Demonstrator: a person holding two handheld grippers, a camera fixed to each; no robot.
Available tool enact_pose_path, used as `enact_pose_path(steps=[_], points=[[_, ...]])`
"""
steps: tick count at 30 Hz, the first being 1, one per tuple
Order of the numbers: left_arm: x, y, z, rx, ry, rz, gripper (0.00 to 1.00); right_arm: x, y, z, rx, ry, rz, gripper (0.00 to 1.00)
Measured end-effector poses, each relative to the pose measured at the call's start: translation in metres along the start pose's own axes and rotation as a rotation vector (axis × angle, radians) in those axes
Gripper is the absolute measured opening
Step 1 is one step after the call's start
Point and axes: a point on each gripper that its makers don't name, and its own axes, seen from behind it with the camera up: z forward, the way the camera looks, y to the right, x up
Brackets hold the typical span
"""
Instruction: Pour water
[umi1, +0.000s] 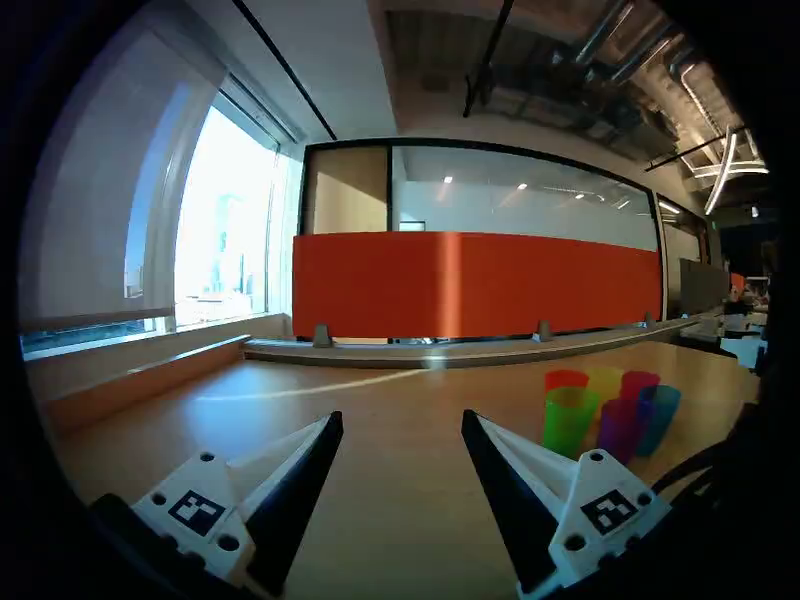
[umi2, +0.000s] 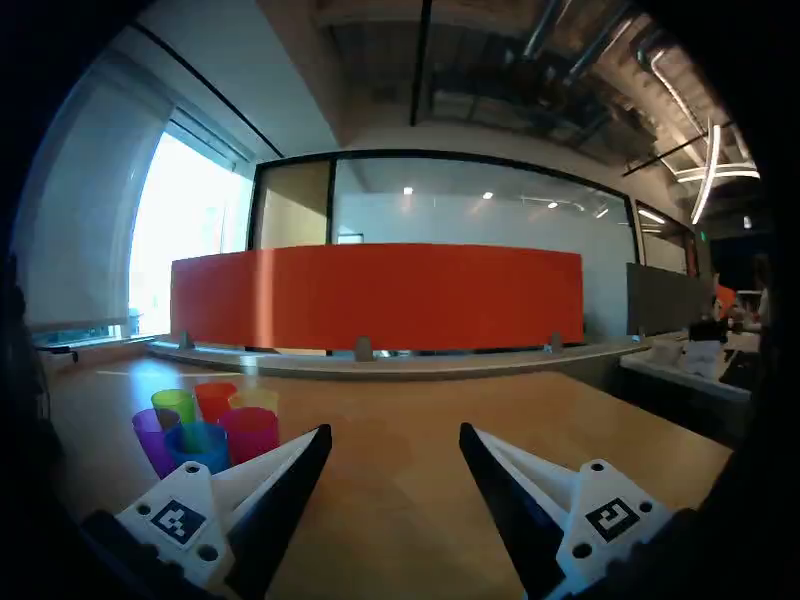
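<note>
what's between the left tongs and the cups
Nothing: the left gripper view shows bare wooden table between the open left tongs and the cups.

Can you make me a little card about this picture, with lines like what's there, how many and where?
place: a wooden desk in an office
cups: six, upright, bunched together
cup colours: green, orange, yellow, pink, purple, blue
water in cups: cannot tell
left gripper: open, holding nothing; cups ahead on its right
right gripper: open, holding nothing; cups ahead on its left
behind the desk: an orange screen
light: a bright window at the left
</note>
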Motion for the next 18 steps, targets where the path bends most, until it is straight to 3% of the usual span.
enact_pose_path(steps=[5, 18], points=[[0.006, 0.001, 0.001, -0.008, -0.016, 0.010, 0.88, -0.002, 0.005, 0.003, 0.003, -0.008, 0.004, 0.99], [0.079, 0.012, 0.006, -0.052, -0.020, -0.012, 0.88, 0.049, 0.001, 0.004, 0.033, -0.031, -0.052, 0.99]])
